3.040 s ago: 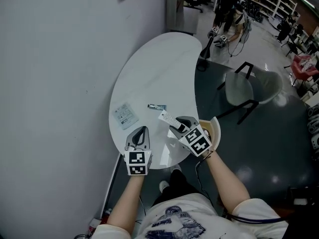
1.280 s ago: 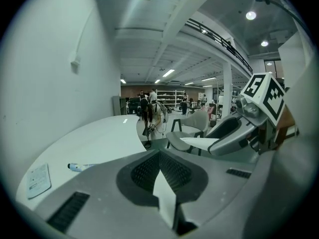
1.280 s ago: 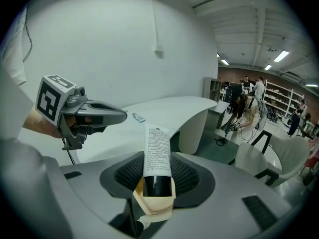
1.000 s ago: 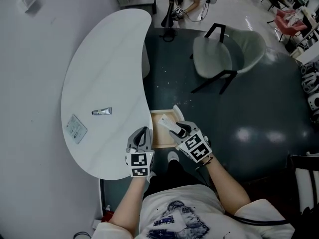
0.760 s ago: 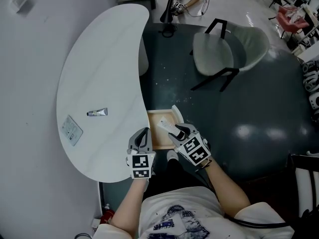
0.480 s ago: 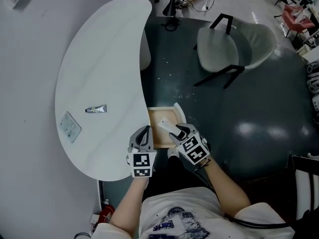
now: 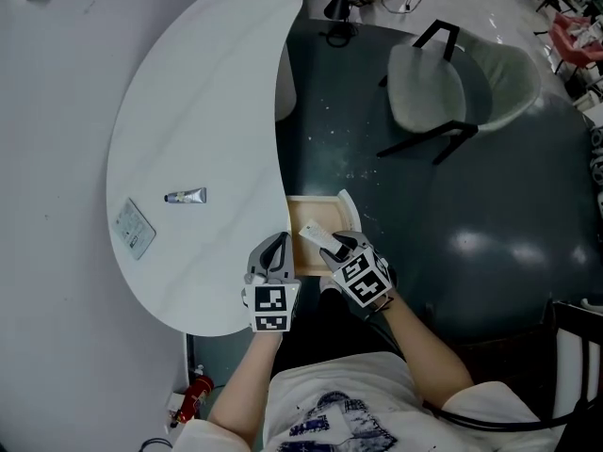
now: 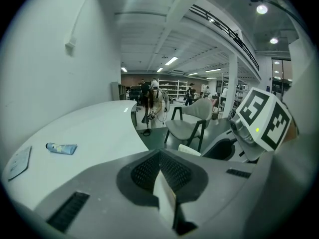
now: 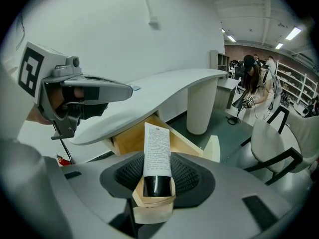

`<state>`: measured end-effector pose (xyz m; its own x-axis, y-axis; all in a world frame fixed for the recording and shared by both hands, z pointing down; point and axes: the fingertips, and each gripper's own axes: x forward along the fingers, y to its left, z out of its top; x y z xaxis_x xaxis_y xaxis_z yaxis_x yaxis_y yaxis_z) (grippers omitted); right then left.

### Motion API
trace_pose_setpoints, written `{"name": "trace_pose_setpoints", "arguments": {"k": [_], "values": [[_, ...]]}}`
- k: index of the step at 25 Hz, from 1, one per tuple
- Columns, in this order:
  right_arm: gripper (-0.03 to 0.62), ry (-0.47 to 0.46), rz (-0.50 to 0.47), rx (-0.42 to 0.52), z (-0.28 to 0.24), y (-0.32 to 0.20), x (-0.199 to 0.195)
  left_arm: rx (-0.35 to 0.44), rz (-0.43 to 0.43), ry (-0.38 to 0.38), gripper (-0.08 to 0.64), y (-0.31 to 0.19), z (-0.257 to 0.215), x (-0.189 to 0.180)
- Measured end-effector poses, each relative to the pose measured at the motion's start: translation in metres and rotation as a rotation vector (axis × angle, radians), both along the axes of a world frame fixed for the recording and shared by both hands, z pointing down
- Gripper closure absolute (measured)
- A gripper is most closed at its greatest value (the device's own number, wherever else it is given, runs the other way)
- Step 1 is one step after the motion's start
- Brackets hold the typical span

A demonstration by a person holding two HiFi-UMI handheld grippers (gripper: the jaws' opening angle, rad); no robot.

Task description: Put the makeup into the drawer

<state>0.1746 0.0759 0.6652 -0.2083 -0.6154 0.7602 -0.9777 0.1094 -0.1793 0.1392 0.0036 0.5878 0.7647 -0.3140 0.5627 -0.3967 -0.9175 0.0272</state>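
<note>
My right gripper (image 7: 332, 247) is shut on a white makeup tube with a black cap (image 9: 156, 153), its body sticking out over the open wooden drawer (image 7: 303, 214) under the table's edge. In the right gripper view the tube points at the drawer's inside (image 9: 134, 138). My left gripper (image 7: 274, 250) is shut and empty, over the white table's near edge, just left of the drawer. A small blue-and-white tube (image 7: 186, 196) lies on the table, also visible as the small tube (image 8: 61, 148) in the left gripper view.
A flat sachet (image 7: 133, 229) lies near the table's (image 7: 207, 92) left edge. A grey chair (image 7: 452, 83) stands on the dark floor beyond the drawer. People stand at the far end of the room. A red object (image 7: 195, 388) sits on the floor under the table.
Both grippers have sunk a little, the right one more, bringing the held tube lower over the open drawer. The head view has shifted slightly.
</note>
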Motion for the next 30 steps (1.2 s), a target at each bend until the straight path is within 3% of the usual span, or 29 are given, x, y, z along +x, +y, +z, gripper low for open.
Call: {"name": "trace_pose_setpoints", "arguments": {"k": [16, 20, 26, 30], "values": [[0.413, 0.024, -0.034, -0.084, 0.041, -0.009, -0.014, -0.021, -0.029, 0.007, 0.520, -0.005, 0.004, -0.001], [0.413, 0.069, -0.068, -0.118, 0.054, -0.013, -0.017, -0.032, -0.048, 0.012, 0.520, -0.008, 0.006, -0.003], [0.413, 0.257, -0.275, -0.193, 0.069, -0.023, -0.019, -0.060, -0.092, 0.034, 0.520, -0.019, 0.004, -0.008], [0.413, 0.316, -0.415, -0.214, 0.080, -0.032, -0.022, -0.072, -0.110, 0.056, 0.520, -0.027, 0.001, -0.009]]}}
